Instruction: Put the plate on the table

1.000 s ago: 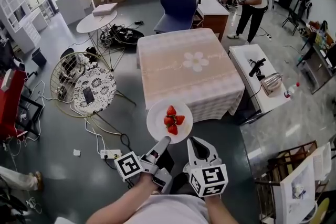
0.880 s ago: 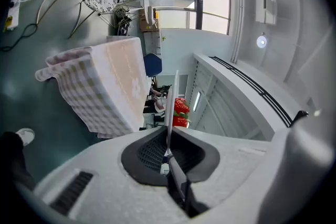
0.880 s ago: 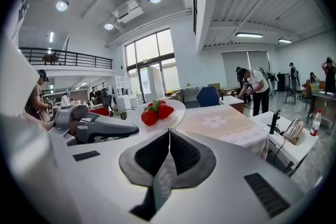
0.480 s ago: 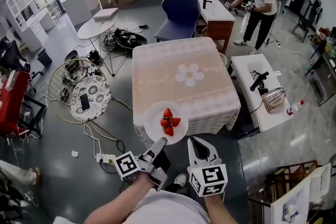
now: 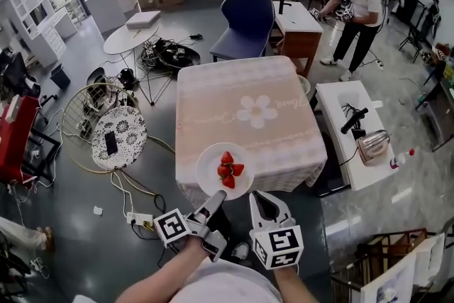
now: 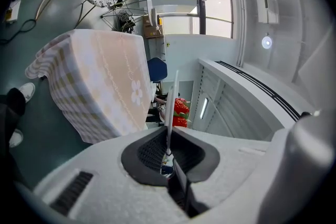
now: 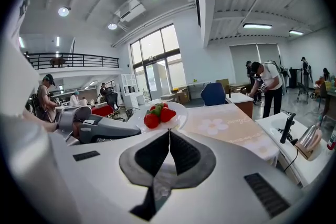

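Head view has the two claws nearest, low in the frame. The left claw (image 5: pixel 218 197) is clenched on the near rim of the white plate (image 5: pixel 208 168). In the left gripper view that rim stands edge-on between its jaws, a thin bite on one side only. The right claw (image 5: pixel 264 201) is pressed shut on nothing and lends no support.

A few strawberries (image 5: pixel 227 169) lie loose in the middle of the plate. With its whole weight hanging beyond a one-sided grip, the plate could sag or twist in the jaws. Any tilt would likely send the fruit rolling off.

Below, a power strip (image 5: pixel 140 218) and its cables trail over the floor just left of the person's feet. A step that way could catch them and jolt the plate.

Further on, the plate hangs in the air at the near edge of the desk (image 5: pixel 241 113); its height above the cloth cannot be told. Set down too close to that edge, it could tip off. The draped tablecloth (image 5: pixel 298 160) could drag or bunch if the rim slides across it.
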The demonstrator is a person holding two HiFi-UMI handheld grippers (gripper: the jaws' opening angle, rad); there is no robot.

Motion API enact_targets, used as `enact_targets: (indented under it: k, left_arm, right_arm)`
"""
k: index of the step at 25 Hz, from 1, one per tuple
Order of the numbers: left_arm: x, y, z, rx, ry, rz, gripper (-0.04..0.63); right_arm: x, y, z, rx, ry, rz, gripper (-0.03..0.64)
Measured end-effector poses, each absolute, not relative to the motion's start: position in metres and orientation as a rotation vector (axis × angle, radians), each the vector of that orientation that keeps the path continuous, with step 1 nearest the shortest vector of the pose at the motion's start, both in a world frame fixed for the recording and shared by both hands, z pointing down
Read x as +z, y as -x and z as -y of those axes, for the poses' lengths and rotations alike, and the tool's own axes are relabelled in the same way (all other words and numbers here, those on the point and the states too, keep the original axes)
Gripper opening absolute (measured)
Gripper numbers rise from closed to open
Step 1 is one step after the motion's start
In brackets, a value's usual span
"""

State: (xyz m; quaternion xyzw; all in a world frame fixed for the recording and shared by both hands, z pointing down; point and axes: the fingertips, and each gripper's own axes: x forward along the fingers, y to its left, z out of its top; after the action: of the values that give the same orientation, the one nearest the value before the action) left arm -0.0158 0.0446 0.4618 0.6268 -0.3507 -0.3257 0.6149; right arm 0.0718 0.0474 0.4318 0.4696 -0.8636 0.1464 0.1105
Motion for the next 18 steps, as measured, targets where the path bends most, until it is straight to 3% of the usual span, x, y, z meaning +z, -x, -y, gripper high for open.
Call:
enact_targets:
  k: [18]
  left_arm:
    - [0.500, 0.051, 0.098, -0.689, -1.396, 0.706, 0.020]
  right_arm:
    - [0.460, -0.022, 0.101, 0.457, -1.385, 2.407, 0.004]
